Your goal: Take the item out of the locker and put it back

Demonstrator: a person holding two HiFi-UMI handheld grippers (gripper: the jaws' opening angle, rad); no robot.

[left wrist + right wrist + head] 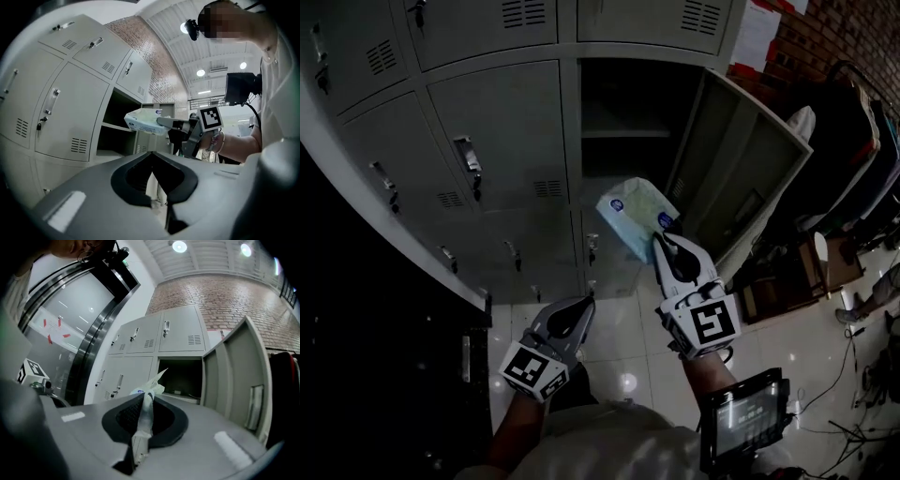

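A white and blue tissue pack [636, 217] hangs in the air in front of the open locker [628, 122]. My right gripper [661, 244] is shut on the pack's near edge. In the right gripper view, the pack's thin plastic edge [146, 404] is pinched between the jaws, and the dark locker opening [180, 376] lies ahead. My left gripper [581, 305] is lower and to the left, shut and holding nothing. The left gripper view shows its jaw tips [151, 154] meeting, and beyond them the pack [143, 121] in the right gripper [161, 123].
The locker's door [741, 169] swings wide to the right. Closed grey lockers [497, 131] fill the left. A shelf [623, 133] crosses the open compartment. A tablet-like screen [745, 417] hangs at the person's waist. Furniture and cables [844, 281] crowd the tiled floor at right.
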